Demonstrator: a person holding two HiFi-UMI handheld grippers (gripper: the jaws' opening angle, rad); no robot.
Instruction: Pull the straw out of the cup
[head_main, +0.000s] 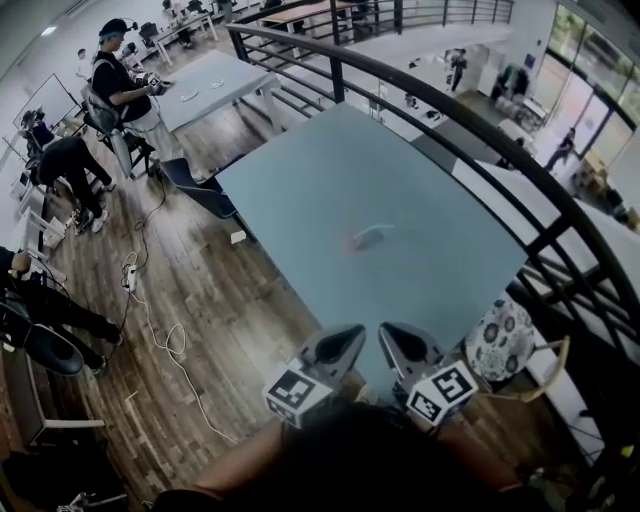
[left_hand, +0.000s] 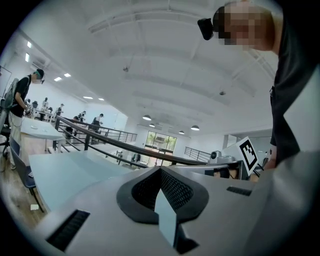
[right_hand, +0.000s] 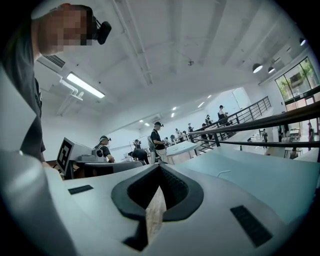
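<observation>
The cup (head_main: 370, 237) was a small, pale blur near the middle of the table (head_main: 300, 190), the straw not distinguishable from it, with open tabletop all round. The railing (head_main: 480, 130) ran along the table's far and right edges. At its near edge the left gripper (head_main: 353, 334) and right gripper (head_main: 391, 332) hovered, jaws closed, holding nothing.

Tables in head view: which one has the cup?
The near table, the big one beside the railing: the cup sits near its middle. The far table, by the standing person, is not it.
</observation>
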